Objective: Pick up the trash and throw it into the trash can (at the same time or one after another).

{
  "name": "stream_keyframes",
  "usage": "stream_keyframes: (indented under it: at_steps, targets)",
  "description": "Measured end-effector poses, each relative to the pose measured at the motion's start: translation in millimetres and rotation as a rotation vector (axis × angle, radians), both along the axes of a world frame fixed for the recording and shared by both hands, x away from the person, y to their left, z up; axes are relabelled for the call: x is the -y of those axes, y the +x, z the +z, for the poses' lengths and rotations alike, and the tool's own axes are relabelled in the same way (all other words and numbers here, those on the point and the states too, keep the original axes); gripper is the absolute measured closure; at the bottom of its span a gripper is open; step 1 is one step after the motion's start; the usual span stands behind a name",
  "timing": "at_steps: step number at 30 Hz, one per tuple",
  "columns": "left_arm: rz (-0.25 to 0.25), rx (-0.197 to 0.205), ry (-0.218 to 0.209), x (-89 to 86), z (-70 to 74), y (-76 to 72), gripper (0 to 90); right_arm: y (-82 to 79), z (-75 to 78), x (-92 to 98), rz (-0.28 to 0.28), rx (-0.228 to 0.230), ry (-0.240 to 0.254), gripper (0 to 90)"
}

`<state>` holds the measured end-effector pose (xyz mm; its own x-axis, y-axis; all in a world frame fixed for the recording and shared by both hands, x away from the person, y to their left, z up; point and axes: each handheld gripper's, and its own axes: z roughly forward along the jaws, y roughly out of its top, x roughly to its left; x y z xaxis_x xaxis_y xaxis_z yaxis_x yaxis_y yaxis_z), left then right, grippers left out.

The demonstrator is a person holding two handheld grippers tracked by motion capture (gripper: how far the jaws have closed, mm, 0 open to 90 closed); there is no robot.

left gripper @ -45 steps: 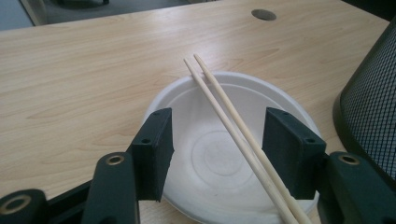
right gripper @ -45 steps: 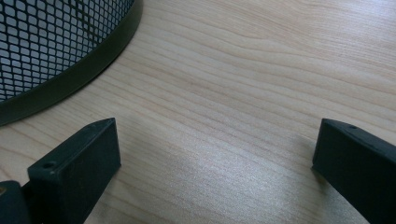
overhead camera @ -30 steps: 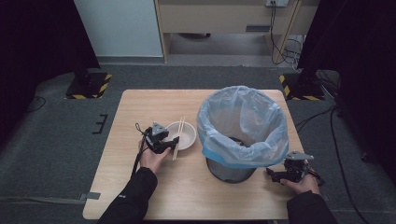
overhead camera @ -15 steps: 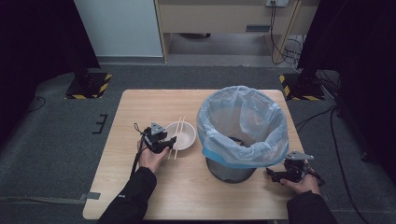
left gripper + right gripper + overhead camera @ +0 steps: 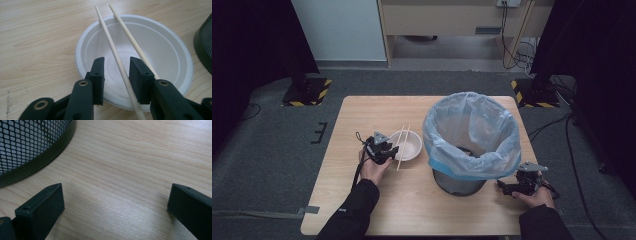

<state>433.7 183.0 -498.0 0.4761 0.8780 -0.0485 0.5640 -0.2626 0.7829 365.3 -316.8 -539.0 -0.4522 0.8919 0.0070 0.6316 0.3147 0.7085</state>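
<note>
A white paper bowl (image 5: 411, 149) sits on the wooden table (image 5: 362, 115) with two wooden chopsticks (image 5: 402, 142) laid across it. My left gripper (image 5: 393, 150) hovers at the bowl's near rim. Its jaws have just been closing and stand partly apart (image 5: 117, 62). One chopstick (image 5: 110, 42) runs between the pads, close to the right one. The other chopstick (image 5: 130, 40) passes behind that pad. Neither pad presses on them. My right gripper (image 5: 507, 189) rests open on the table by the bin's base, nothing between its jaws (image 5: 115, 192).
A black mesh waste bin (image 5: 459, 182) lined with a pale blue bag (image 5: 469, 135) stands right of the bowl, between the two hands. Its mesh wall (image 5: 25, 140) lies just left of my right gripper, and its edge (image 5: 203, 42) borders the bowl.
The left gripper's jaws look narrower over the bowl's rim than before. Both hands, the bowl and the chopsticks keep their places.
</note>
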Motion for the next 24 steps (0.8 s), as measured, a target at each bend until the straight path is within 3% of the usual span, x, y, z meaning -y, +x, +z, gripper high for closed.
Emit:
stream_keyframes:
  at_steps: [24]
  targets:
    - [-0.006,-0.026,0.012,3.3,0.8,0.4,83.4,0.0,0.0,0.0,0.0,0.0,0.0,1.0]
